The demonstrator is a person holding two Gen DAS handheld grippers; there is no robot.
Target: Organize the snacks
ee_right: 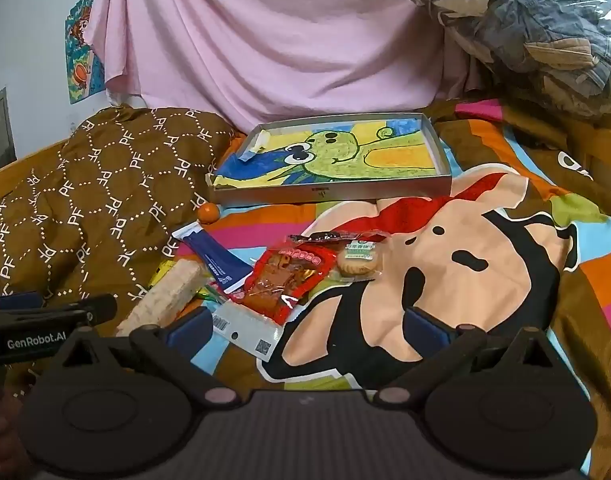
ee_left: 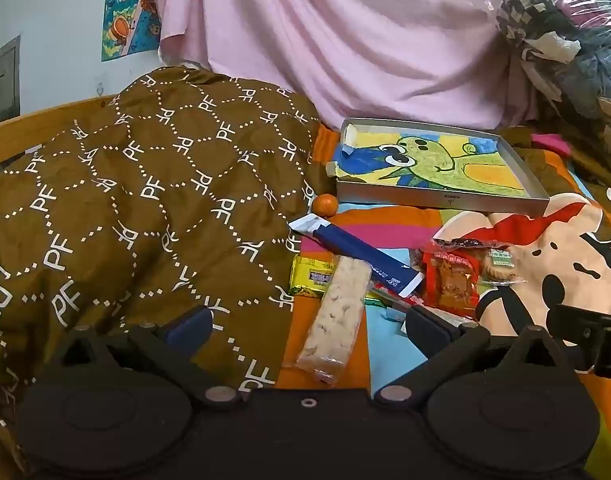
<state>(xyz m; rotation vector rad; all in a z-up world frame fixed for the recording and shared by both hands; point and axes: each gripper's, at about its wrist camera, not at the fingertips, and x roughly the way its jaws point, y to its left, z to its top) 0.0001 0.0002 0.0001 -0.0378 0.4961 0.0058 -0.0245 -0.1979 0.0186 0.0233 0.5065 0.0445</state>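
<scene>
Snacks lie in a loose pile on the colourful bedsheet. A long pale rice-cracker bar (ee_left: 337, 316) (ee_right: 165, 294) lies nearest my left gripper (ee_left: 307, 326), which stands open just short of it. Beside the bar lie a blue packet (ee_left: 361, 254) (ee_right: 217, 258), a red packet (ee_left: 449, 276) (ee_right: 289, 276), a wrapped biscuit (ee_left: 495, 268) (ee_right: 355, 262), a yellow packet (ee_left: 311, 276) and a small orange (ee_left: 324, 203) (ee_right: 208, 213). Behind them sits a shallow metal tray (ee_left: 441, 200) (ee_right: 333, 192) lined with a cartoon drawing. My right gripper (ee_right: 307, 330) is open over the sheet, nothing between its fingers.
A brown quilt (ee_left: 145, 208) (ee_right: 97, 192) printed with letters is heaped on the left. Pink cloth (ee_left: 345, 40) hangs behind. A plastic bag of clothes (ee_right: 537, 32) sits at the back right. A wooden bed rail (ee_left: 33, 124) runs along the left.
</scene>
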